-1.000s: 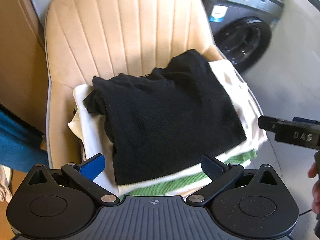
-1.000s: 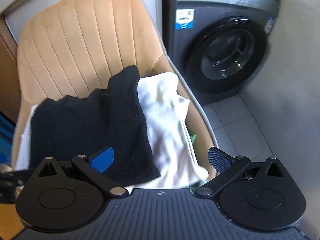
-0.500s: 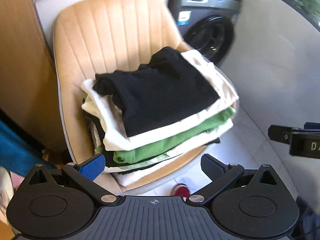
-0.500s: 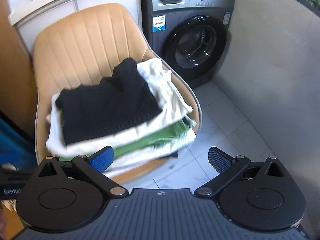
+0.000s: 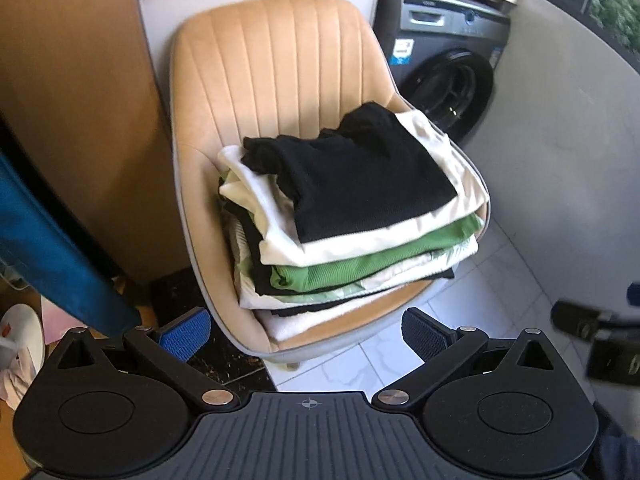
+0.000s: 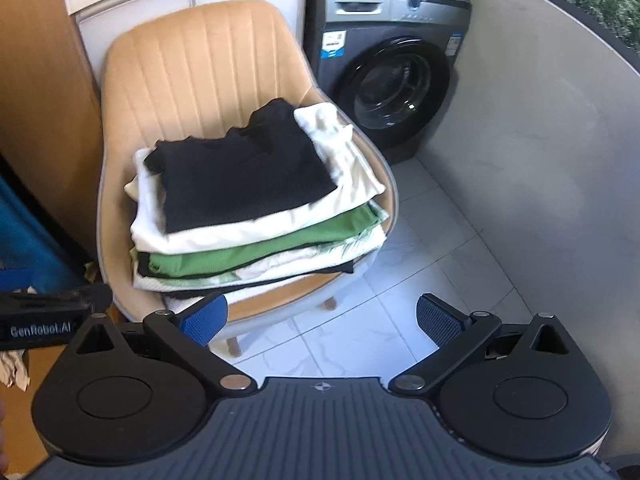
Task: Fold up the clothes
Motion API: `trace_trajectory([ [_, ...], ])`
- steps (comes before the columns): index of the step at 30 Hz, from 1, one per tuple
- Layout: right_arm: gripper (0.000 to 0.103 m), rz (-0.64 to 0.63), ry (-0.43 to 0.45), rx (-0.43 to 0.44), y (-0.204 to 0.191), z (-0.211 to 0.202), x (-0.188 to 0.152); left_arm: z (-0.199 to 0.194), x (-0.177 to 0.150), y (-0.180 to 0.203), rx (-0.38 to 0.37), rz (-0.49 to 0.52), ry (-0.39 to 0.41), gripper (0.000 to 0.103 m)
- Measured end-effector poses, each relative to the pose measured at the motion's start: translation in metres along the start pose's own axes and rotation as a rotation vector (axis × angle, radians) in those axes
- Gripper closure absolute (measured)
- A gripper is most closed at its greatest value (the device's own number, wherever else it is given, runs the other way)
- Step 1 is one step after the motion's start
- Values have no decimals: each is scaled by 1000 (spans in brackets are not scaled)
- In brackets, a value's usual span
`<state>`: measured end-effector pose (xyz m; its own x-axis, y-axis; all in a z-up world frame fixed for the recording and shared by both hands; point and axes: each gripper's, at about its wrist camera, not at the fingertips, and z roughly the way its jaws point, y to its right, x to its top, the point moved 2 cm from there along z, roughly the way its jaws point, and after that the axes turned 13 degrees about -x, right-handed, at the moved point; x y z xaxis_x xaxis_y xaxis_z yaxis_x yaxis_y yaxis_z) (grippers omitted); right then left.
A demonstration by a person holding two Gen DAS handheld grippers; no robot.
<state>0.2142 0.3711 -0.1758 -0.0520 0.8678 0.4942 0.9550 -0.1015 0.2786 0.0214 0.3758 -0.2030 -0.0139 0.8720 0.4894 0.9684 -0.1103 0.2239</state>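
A stack of folded clothes (image 5: 352, 240) (image 6: 256, 232) rests on the seat of a tan padded chair (image 5: 280, 64) (image 6: 200, 60). A black ribbed garment (image 5: 360, 184) (image 6: 244, 176) lies on top, with white, green and black layers under it. My left gripper (image 5: 306, 330) is open and holds nothing, well back from the chair's front edge. My right gripper (image 6: 322, 316) is also open with nothing in it, above the tiled floor in front of the chair. The left gripper's body (image 6: 40, 316) shows at the left edge of the right wrist view.
A dark grey washing machine (image 5: 444, 76) (image 6: 392, 76) stands right of the chair against a grey wall (image 6: 540, 160). A wooden cabinet side (image 5: 72, 100) is on the left, with blue fabric (image 5: 48, 248) hanging by it. White tiled floor (image 6: 420, 260) lies in front.
Both grippers have pulled back and up from the stack; the chair and pile look smaller and the floor shows. The black garment stays on top, released.
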Motion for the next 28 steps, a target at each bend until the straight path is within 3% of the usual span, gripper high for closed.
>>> trace_trajectory([
  [20,0,-17,16,-2,45,10,5,14,4,50,5,-34,-27,1],
  [28,0,27,-5,0,67,17,6,18,9,78,-18,12,-1,1],
])
